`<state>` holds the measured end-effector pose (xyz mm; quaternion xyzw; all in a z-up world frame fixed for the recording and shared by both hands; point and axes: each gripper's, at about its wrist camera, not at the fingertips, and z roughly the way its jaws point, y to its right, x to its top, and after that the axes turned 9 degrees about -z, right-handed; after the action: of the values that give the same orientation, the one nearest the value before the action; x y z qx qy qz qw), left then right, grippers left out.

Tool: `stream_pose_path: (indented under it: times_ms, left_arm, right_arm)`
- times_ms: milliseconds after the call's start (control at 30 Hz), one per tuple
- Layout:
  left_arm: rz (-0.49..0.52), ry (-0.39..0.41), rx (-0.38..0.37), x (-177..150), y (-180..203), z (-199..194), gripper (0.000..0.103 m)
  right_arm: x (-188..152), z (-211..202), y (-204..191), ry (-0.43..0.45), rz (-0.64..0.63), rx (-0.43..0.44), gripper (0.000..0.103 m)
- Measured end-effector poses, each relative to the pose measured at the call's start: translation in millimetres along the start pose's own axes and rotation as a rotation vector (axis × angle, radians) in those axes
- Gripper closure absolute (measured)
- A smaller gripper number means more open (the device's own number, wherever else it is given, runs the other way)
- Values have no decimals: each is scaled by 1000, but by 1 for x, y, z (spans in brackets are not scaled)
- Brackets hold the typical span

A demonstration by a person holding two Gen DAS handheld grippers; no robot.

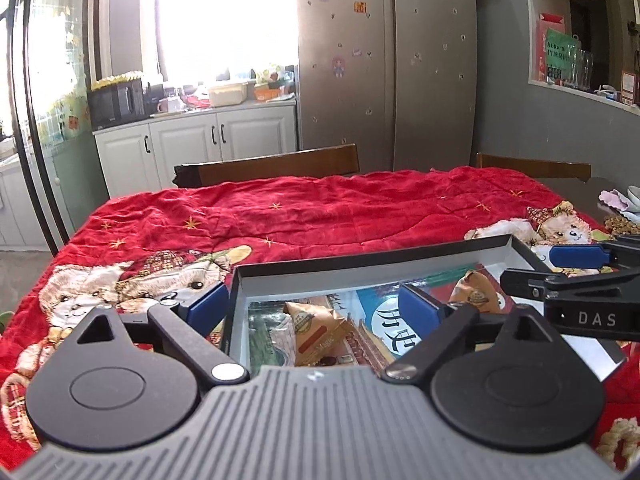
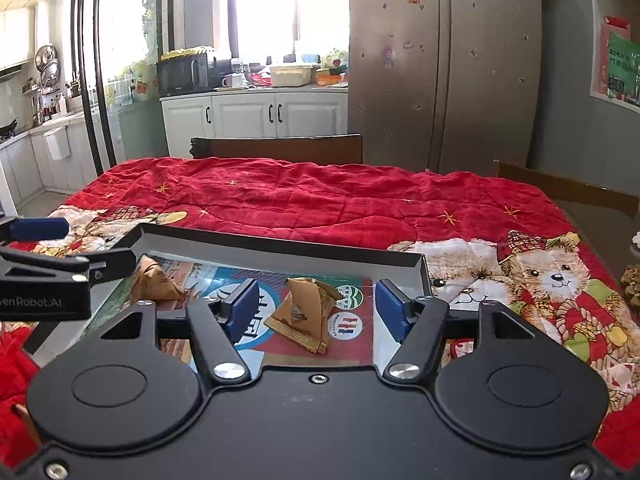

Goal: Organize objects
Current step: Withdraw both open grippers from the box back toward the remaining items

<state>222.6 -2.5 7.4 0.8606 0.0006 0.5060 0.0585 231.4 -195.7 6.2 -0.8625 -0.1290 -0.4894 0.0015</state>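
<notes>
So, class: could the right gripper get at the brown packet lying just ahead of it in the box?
Probably yes. The right gripper stands open with the brown packet between its fingers, untouched; the box has no lid and nothing covers the packet.

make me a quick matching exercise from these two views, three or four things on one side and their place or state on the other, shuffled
Things:
1. brown snack packets
2. shallow box
3. left gripper
4. microwave

Place or state:
A. on the kitchen counter
B. open, holding nothing
C. lying inside the box
D. resting on the red quilt

Pairs: 1-C, 2-D, 3-B, 4-A
</notes>
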Motion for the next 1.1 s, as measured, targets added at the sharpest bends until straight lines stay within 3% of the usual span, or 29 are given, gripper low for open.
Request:
stream_pose_path:
  times_ms: [700, 1100]
  left_arm:
    - [52, 66, 14, -6, -1, -59, 1]
    - [85, 95, -19, -17, -2, -103, 0]
  right_arm:
    - [-5, -80, -21, 38, -48, -11, 34]
    - [-18, -125, -34, 48, -75, 16, 31]
